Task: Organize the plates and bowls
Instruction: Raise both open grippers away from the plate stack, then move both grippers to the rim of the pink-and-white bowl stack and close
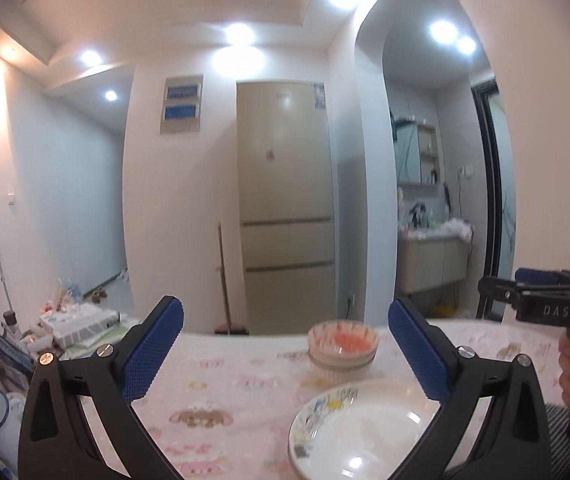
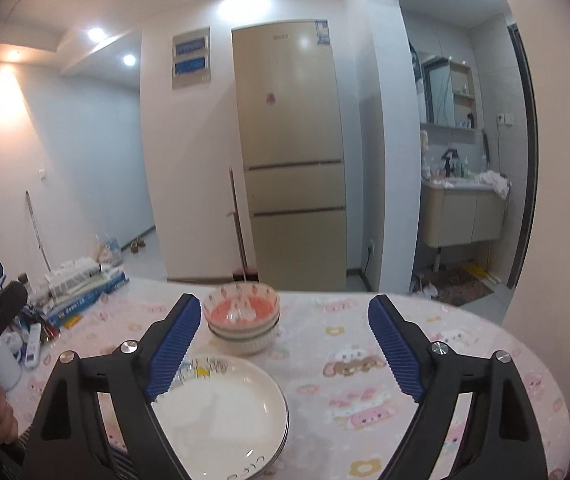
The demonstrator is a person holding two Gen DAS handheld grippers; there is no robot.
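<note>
On desk, pink cartoon cloth: we see bowl stack (image 2: 241,322) behind plate stack (image 2: 221,412), apart. Left gripper (image 1: 285,348) and right gripper (image 2: 285,340) above desk (image 2: 365,360), jaws wide, nothing between. We judge ceramic stiff, slippery, fragile; grip at rims. "DAS" readable on right gripper body.
</note>
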